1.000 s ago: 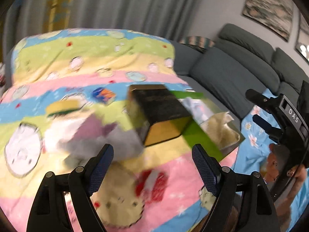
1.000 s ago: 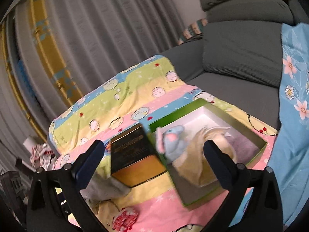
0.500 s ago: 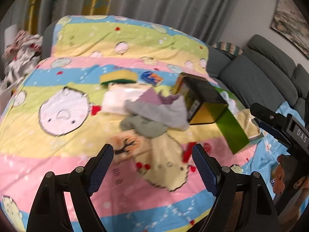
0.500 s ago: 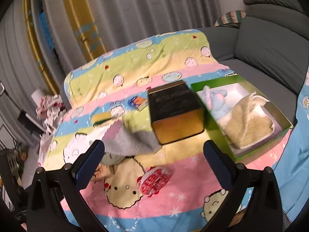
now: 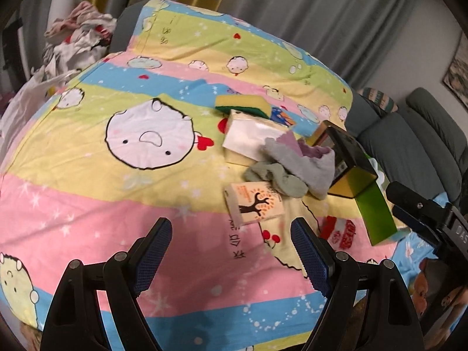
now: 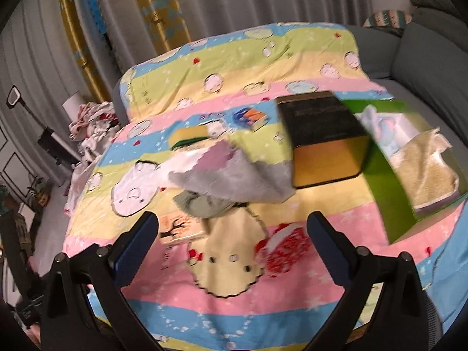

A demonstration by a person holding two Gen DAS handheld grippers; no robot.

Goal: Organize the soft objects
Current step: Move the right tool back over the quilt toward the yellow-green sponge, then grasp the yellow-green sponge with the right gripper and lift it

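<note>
On the striped cartoon bedsheet (image 5: 87, 204) a grey-and-purple cloth (image 5: 304, 161) (image 6: 234, 175) lies crumpled over a grey-green cloth (image 5: 278, 178) (image 6: 204, 204). In front of them lies a tissue pack with a tree print (image 5: 254, 201) (image 6: 178, 228). A red packet (image 5: 339, 232) (image 6: 286, 248) lies to its right. My left gripper (image 5: 231, 225) is open, above the sheet just short of the tissue pack. Also open and holding nothing, my right gripper (image 6: 231, 219) hovers before the cloths. A green box (image 6: 389, 184) at the right holds a blue plush (image 6: 383, 134) and a beige towel (image 6: 424, 169).
A black-and-gold tin (image 5: 348, 152) (image 6: 321, 134) stands between the cloths and the green box. Behind the cloths are a white tissue pack (image 5: 251, 137), a yellow-green sponge (image 5: 242, 105) and a small blue box (image 6: 251, 117). Clothes pile (image 5: 79, 38) at far left; grey sofa (image 6: 433, 52) at right.
Both views have swung left and pulled back from the tin and green box, so the cloth pile and the tissue packs now sit ahead. Both grippers stayed open.
</note>
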